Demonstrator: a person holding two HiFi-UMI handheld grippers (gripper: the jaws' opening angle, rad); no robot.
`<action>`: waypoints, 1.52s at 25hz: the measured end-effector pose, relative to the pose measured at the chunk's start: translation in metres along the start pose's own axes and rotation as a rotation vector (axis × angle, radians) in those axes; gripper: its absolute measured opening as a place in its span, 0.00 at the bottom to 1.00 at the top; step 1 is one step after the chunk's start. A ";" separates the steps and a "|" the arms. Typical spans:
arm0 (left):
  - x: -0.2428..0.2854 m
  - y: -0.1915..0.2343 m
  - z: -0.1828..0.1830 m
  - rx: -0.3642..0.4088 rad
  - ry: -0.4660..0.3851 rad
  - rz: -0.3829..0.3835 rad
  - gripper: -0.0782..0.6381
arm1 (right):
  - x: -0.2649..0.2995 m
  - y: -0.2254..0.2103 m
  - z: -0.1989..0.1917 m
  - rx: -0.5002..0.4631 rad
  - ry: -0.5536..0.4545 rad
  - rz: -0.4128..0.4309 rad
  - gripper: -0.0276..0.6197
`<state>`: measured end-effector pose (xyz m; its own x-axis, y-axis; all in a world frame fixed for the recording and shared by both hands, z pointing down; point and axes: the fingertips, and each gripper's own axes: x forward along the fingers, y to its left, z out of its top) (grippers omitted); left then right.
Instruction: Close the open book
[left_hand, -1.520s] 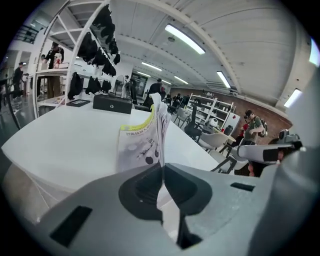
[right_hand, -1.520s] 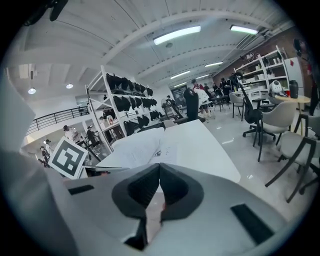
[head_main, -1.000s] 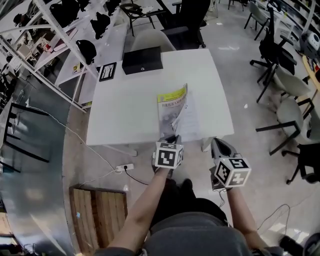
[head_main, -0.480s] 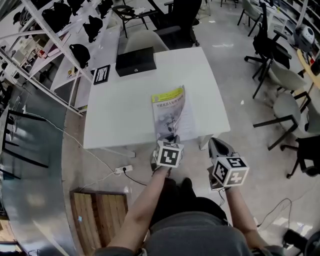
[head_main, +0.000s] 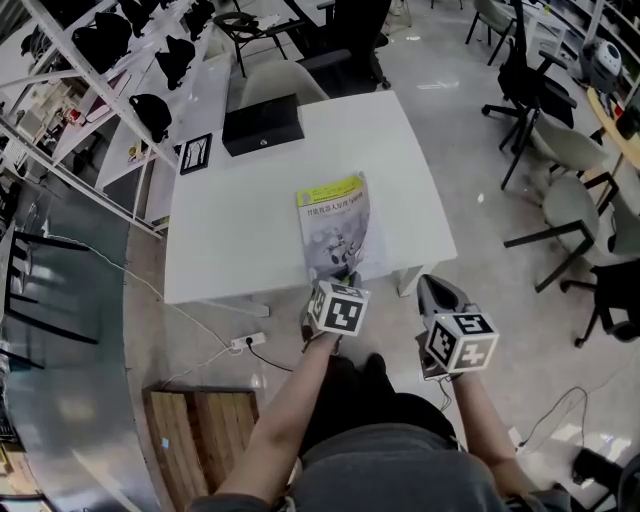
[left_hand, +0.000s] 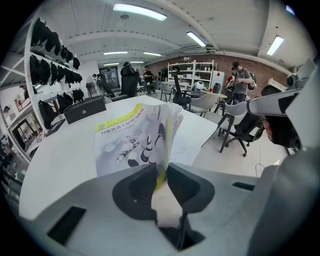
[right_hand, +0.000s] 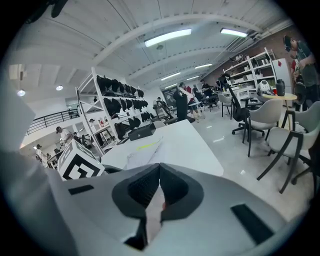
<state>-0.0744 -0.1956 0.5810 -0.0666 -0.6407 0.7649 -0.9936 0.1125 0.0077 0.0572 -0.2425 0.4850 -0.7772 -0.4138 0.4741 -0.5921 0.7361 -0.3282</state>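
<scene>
Book (head_main: 335, 225) all but shut on the white table (head_main: 230, 230): it lies close to the near edge, its yellow-and-grey cover facing up. We hold the left gripper (head_main: 345, 278) at the book's near edge. There the cover and a few leaves stand raised and fanned rather than flat. They run up between its jaws, which are opening around them, with a gap showing on either side of the paper. We judge the loose near corner to be the natural place to take hold for swinging the cover across. Letting go here should allow the leaves to settle under their own weight, though they may spring back up and need pressing flat.

The right gripper (head_main: 432, 288) hangs off the table's near right corner, beside the book and apart from it. Its jaws are together on nothing, and it seems to be kept out of the cover's path.

Farther out, a black case (head_main: 262, 125) sits at the table's far edge, well apart from the book. A small black-framed card (head_main: 195, 153) lies on the neighbouring surface to the left. A grey chair (head_main: 270, 80) is tucked in behind the table and office chairs (head_main: 540, 90) stand to the right. A power strip (head_main: 243, 340) and a wooden pallet (head_main: 205, 430) lie on the floor near our feet. Nothing on the tabletop stands between the grippers and the book.
</scene>
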 end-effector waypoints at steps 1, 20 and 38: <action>0.001 0.000 0.000 0.004 0.002 -0.004 0.19 | 0.000 -0.001 0.000 0.002 0.000 -0.003 0.05; 0.004 -0.012 -0.005 0.085 0.031 -0.075 0.30 | -0.005 0.001 -0.001 0.010 -0.010 -0.016 0.05; -0.023 -0.007 0.005 -0.007 -0.085 -0.130 0.34 | -0.008 0.006 -0.007 0.011 -0.015 -0.019 0.05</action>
<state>-0.0668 -0.1857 0.5604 0.0550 -0.7125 0.6996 -0.9938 0.0290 0.1077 0.0613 -0.2310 0.4848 -0.7689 -0.4353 0.4683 -0.6088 0.7223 -0.3282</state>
